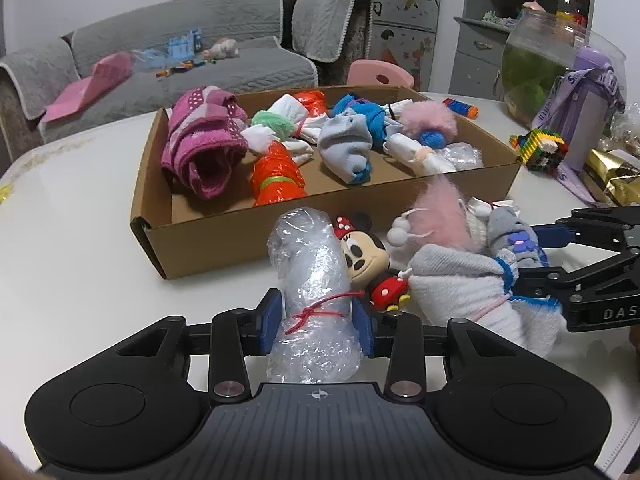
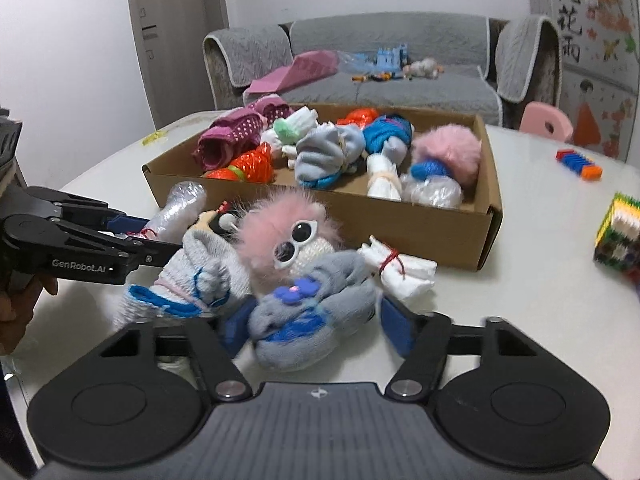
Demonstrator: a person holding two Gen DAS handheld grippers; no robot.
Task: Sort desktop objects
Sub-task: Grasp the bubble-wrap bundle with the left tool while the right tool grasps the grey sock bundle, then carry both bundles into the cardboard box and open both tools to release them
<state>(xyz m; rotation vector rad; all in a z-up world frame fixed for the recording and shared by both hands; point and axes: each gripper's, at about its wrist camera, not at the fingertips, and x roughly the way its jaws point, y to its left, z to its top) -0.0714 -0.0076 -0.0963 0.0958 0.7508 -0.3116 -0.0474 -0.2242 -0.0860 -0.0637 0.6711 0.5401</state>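
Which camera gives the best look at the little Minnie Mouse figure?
The left wrist view. There the small Minnie Mouse figure shows her face, bow and red dotted dress, lying beside the bubble-wrap bundle. In the right wrist view only a sliver of her peeks out behind the pink fluffy toy.

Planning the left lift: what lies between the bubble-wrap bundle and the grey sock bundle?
A Minnie Mouse figure sits between the bubble-wrap bundle and the grey sock bundle, seen in the left wrist view.
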